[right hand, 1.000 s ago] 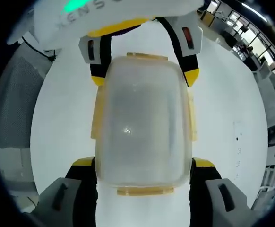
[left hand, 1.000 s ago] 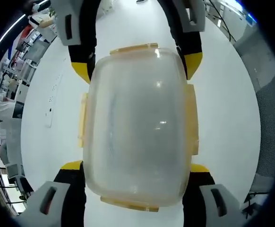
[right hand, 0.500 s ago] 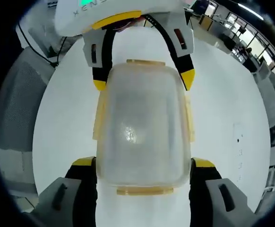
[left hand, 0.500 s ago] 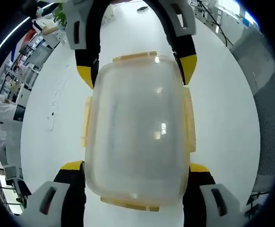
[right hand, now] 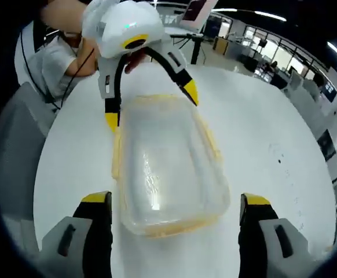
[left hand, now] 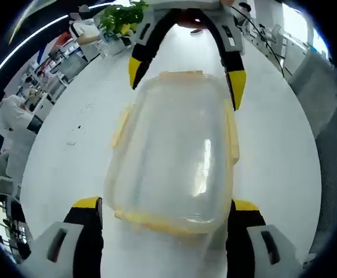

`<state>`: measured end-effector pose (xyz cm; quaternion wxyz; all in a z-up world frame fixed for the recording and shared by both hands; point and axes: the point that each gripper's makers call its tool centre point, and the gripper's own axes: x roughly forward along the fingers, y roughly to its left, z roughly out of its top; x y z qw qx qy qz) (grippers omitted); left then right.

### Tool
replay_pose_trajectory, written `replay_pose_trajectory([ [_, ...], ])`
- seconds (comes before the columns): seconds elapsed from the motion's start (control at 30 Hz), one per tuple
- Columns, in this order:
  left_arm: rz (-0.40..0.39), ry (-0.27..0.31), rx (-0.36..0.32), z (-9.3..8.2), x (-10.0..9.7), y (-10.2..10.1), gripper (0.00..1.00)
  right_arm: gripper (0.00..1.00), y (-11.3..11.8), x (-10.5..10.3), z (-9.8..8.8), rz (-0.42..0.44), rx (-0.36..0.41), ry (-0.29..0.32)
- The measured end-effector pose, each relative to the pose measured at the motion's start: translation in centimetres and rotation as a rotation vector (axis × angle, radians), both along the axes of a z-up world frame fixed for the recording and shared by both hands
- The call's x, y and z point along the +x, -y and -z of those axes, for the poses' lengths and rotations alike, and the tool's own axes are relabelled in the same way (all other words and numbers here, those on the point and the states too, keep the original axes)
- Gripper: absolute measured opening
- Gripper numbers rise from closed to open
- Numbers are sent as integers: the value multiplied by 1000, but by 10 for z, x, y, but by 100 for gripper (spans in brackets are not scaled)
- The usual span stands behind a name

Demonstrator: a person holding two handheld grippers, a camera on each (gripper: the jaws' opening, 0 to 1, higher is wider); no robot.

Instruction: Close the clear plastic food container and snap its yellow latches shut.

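The right gripper view adds a person's hand (right hand: 135,58) behind the container (right hand: 167,168); both grippers (left hand: 165,211) (right hand: 177,205), jaws spread, have drawn back since.

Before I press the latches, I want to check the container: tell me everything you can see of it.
The clear plastic container is a rounded rectangle with a cloudy, see-through lid on top and yellow latches along its edges. It looks empty and rests on the white table. It lies lengthwise between the left gripper and the right gripper, whose yellow-tipped jaws flank its two ends. Whether the latches are snapped down cannot be told.
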<state>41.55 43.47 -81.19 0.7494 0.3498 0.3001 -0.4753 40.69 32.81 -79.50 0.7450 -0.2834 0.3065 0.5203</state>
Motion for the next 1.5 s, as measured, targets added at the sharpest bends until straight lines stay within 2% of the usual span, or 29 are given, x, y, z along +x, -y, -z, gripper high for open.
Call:
replay_pose_trajectory([
  [0.1, -150, -11, -223, -14, -1, 6, 84, 96, 2, 0, -2, 86, 91, 35],
  [0.17, -200, 8, -255, -13, -4, 1, 85, 100, 2, -7, 2, 117, 119, 35],
  [0.23, -195, 19, -262, -9, -10, 0, 85, 100, 4, -9, 5, 153, 132, 37],
  [0.33, -220, 32, -323, -8, -18, 3, 87, 100, 2, -11, 6, 221, 197, 37],
  [0.4, -267, 25, -402, -9, -20, 5, 88, 100, -1, -10, 0, 272, 286, 66],
  [0.53, -336, -9, -510, -10, -21, 9, 93, 100, -2, -10, -9, 361, 411, 100],
  [0.67, -357, -16, -537, -3, -24, 10, 95, 100, 0, -22, 1, 404, 452, 68],
  [0.73, -371, -18, -529, 2, -26, 10, 96, 100, -3, -29, 2, 422, 502, 44],
  [0.9, -402, -37, -578, 4, -27, 12, 98, 100, 3, -32, 12, 459, 496, 54],
  [1.13, -411, -59, -566, 8, -30, 8, 97, 100, 2, -33, 16, 445, 466, 40],
  [1.5, -433, -60, -591, 5, -34, 6, 96, 99, 9, -39, 9, 450, 470, 32],
])
